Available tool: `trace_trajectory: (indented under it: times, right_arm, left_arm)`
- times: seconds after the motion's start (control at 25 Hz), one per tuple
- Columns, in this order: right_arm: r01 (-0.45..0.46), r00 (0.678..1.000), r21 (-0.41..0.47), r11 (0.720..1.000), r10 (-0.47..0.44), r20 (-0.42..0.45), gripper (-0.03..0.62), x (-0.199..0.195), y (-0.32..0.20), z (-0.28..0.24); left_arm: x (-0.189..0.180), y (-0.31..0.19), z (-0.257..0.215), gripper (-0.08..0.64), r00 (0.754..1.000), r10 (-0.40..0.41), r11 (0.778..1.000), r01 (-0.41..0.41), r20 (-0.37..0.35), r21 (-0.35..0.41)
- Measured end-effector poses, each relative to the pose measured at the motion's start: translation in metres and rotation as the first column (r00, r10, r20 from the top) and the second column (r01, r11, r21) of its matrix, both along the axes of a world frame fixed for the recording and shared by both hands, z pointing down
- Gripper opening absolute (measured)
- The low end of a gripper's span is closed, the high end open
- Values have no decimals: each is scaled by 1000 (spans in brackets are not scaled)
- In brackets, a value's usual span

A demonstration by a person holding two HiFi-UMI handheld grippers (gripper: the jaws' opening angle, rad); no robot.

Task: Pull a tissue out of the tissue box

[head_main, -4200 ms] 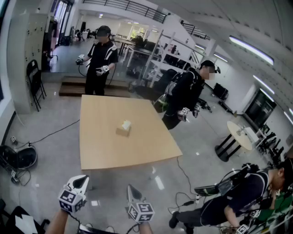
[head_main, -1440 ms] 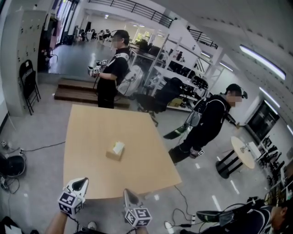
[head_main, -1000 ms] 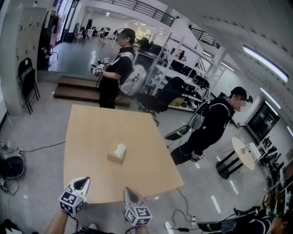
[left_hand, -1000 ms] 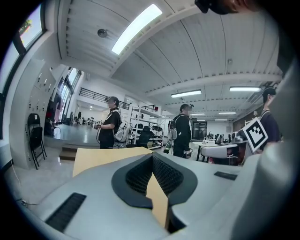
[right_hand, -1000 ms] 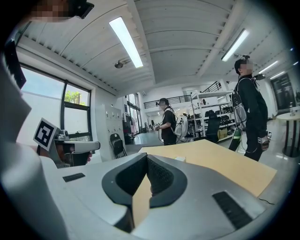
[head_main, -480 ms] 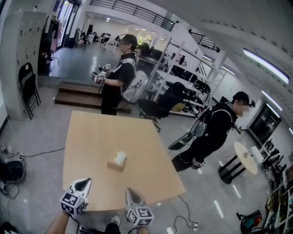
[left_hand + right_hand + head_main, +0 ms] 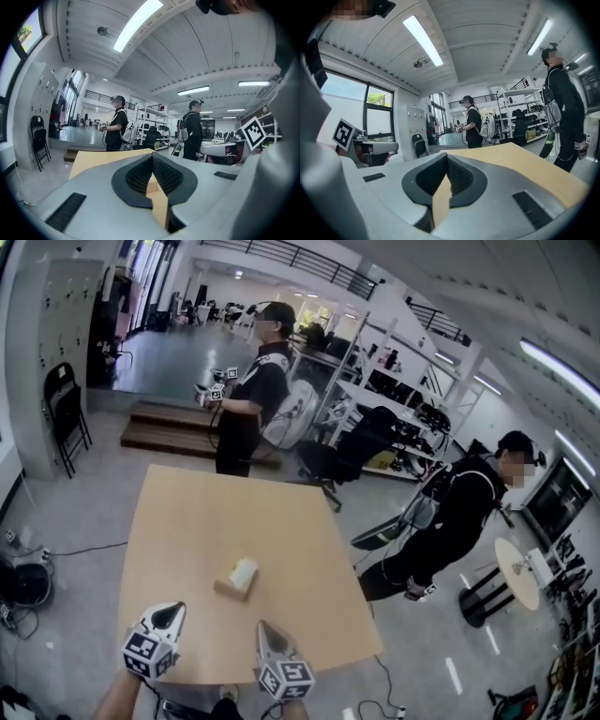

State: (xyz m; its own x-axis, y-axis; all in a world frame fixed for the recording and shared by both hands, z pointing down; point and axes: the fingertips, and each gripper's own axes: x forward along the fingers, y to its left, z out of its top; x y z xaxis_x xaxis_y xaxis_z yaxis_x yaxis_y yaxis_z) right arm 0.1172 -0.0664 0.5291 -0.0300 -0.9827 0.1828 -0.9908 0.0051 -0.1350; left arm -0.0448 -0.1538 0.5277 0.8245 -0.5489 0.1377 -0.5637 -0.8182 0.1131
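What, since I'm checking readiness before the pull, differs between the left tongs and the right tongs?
The left tongs lean rightward, the right tongs leftward, both toward the tissue box. The left tongs reach slightly farther over the table than the right tongs. Shared: both shut, empty, short of the box.

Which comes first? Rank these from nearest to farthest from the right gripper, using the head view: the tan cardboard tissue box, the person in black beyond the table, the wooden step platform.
1. The tan cardboard tissue box, on the wooden table, just ahead of the right gripper.
2. The person in black, standing past the table's far edge.
3. The wooden step platform, behind that person.
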Motion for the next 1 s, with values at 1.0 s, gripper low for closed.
trace_trajectory:
  times: [1.0]
  right_arm:
    - [222,974,-49,974,-220,51,11,96,-100,21]
  left_arm:
    - [78,-62,6,8,973,-227,973,229,48,-29]
